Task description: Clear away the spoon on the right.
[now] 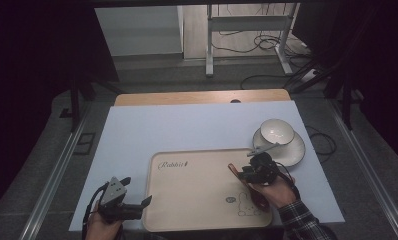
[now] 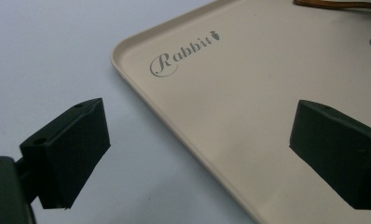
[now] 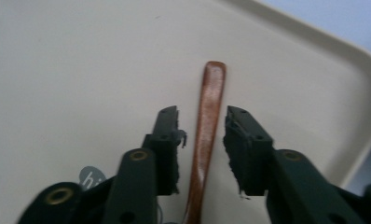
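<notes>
Two black jaws of my right gripper (image 3: 202, 140) stand slightly apart on either side of the brown wooden spoon's handle (image 3: 207, 126), gaps showing on both sides. That spoon lies on the beige plastic tray (image 1: 197, 200), toward its right side. My left gripper (image 2: 197, 154) is spread wide, empty, over the tray's near-left edge.

So the right gripper (image 3: 202, 140) has its two black jaws sitting a little apart with a brown wooden spoon handle (image 3: 210, 107) running up between them, pads not pressing on it. The handle lies flat on a beige tray (image 3: 81, 70), whose raised rim curves round at the right.
</notes>
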A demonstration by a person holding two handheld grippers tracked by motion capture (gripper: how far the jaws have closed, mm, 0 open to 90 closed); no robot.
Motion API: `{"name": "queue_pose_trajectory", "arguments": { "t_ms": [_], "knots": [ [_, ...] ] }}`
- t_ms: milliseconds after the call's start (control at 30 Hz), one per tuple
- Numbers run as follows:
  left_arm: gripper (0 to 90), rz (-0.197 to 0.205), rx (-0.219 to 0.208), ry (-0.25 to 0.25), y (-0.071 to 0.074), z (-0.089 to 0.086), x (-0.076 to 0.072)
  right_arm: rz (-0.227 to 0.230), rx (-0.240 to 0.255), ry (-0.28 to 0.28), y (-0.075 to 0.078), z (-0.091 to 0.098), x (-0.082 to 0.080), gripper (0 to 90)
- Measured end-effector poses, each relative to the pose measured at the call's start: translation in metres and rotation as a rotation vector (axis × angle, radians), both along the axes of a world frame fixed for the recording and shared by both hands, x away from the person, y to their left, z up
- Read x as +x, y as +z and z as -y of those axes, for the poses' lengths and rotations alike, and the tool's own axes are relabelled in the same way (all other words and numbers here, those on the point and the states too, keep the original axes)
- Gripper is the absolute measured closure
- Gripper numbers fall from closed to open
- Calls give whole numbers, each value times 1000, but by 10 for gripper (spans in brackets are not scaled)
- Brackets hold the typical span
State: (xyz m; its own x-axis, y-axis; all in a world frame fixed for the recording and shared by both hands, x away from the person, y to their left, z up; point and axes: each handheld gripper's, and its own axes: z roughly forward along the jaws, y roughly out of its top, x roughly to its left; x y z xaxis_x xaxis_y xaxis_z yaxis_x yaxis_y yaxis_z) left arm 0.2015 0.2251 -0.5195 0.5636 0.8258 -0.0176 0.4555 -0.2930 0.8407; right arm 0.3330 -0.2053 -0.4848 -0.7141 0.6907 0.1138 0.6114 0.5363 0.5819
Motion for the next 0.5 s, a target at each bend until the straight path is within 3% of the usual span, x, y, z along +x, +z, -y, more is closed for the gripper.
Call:
{"name": "queue_pose_trajectory", "arguments": {
  "t_ms": [267,500],
  "knots": [
    [45,0,-3,-2,0,0,0,41,-45,89,-10,-14,-9,893],
    [45,0,-4,-2,0,0,0,55,-74,119,-15,-19,-10,900]
  ]
}}
